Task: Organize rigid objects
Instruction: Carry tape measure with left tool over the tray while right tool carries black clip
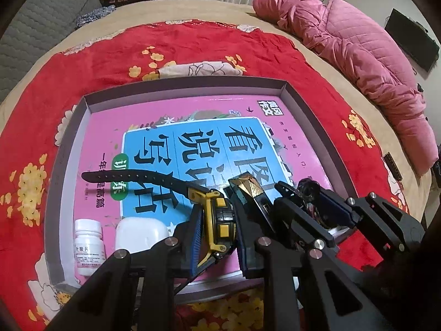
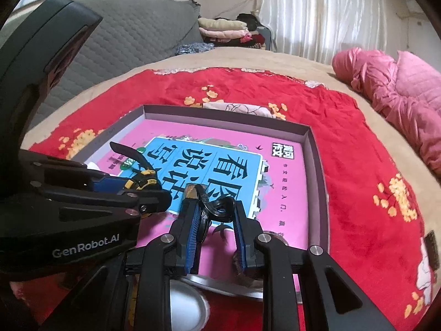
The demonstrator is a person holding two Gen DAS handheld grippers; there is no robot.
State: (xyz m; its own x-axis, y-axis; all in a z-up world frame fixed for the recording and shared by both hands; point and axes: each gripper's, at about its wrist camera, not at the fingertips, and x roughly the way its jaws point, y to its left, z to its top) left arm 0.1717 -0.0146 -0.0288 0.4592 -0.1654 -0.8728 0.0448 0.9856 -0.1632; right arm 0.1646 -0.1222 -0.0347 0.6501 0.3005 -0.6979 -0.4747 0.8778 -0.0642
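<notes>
Bottle and white case flank left claw's watch

The left gripper is black, with blue ridged pads inside its fingers. Round silver screws sit behind them. White letters say "GenRobot.AI".

Yellow-black watch, pink-blue book, red yellow-flowered blanket.
</notes>
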